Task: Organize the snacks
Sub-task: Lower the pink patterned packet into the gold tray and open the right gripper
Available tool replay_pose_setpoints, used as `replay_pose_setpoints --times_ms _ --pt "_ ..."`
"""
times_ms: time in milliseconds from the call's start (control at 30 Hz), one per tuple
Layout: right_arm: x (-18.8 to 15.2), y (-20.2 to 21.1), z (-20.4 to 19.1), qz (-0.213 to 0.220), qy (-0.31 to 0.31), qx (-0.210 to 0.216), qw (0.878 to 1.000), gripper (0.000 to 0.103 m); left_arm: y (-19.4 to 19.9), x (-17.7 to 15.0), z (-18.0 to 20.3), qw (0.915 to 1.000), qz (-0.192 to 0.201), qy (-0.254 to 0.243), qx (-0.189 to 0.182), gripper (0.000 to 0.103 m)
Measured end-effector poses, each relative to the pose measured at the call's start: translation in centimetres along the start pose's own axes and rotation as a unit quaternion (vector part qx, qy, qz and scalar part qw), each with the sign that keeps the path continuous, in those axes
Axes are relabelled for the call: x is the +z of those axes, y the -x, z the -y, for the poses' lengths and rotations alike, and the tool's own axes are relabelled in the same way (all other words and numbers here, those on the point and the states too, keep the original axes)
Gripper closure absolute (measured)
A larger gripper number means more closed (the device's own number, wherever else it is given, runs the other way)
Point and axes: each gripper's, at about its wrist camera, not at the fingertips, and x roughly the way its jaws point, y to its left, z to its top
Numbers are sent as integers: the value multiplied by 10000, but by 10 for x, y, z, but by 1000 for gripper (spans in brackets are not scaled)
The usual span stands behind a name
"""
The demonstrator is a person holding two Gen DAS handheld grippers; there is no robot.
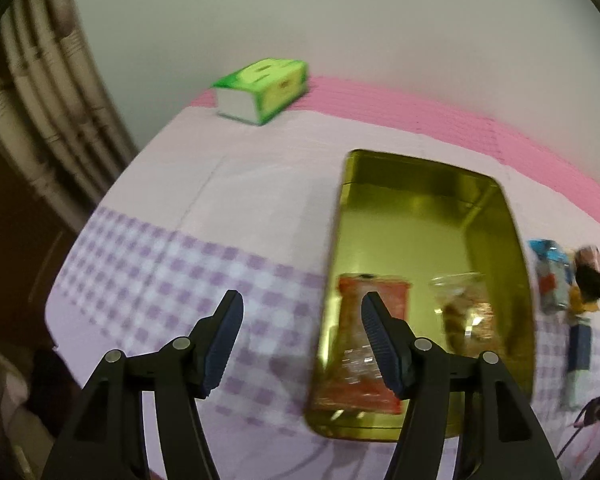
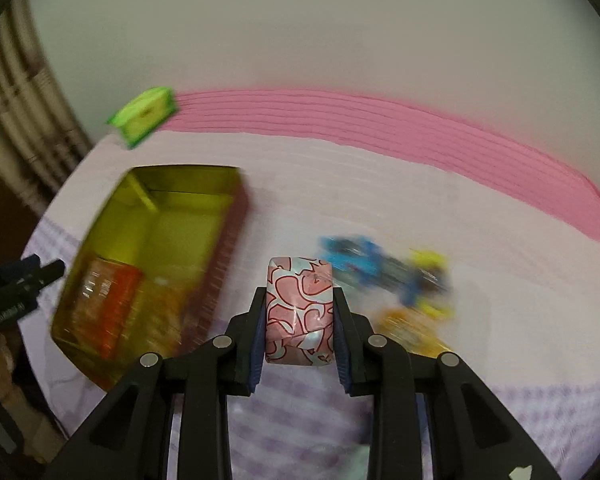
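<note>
A gold tin box [image 1: 420, 184] lies open on the checked cloth, with a red snack packet [image 1: 396, 292] and a clear packet of brown snacks [image 1: 466, 312] inside. My left gripper [image 1: 302, 312] hangs above the tin's left rim, open, nothing between its fingers. In the right wrist view the same tin [image 2: 188, 196] sits at the left. My right gripper [image 2: 300, 304] is shut on a pink-and-white wrapped snack [image 2: 300, 304], held above the cloth right of the tin. Blurred blue, yellow and orange snack packets [image 2: 384, 272] lie beyond it.
A green tissue box [image 1: 262, 90] stands at the table's far left by the wall. More wrapped snacks [image 1: 552, 280] lie right of the tin. Pipes [image 1: 32, 92] run down the left wall. The table edge falls away at the left.
</note>
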Motion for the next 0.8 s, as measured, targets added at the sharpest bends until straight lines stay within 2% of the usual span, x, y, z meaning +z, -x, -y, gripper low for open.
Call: replay_pose_setpoints --times_ms 233,400,567,800 --pt "33 -35 -51 -180 513 373 9978 76 -6 -2 -25 9990 -83 392 205 41" --pt "54 -66 -76 -330 929 319 9946 76 -10 0 -33 9981 -87 534 279 40" --pt "65 -93 -85 -542 1028 259 9929 76 -14 1 -37 9975 -159 628 289 40" --pt "63 -115 -97 -759 1290 161 9886 76 -17 2 -40 9968 -208 729 258 40"
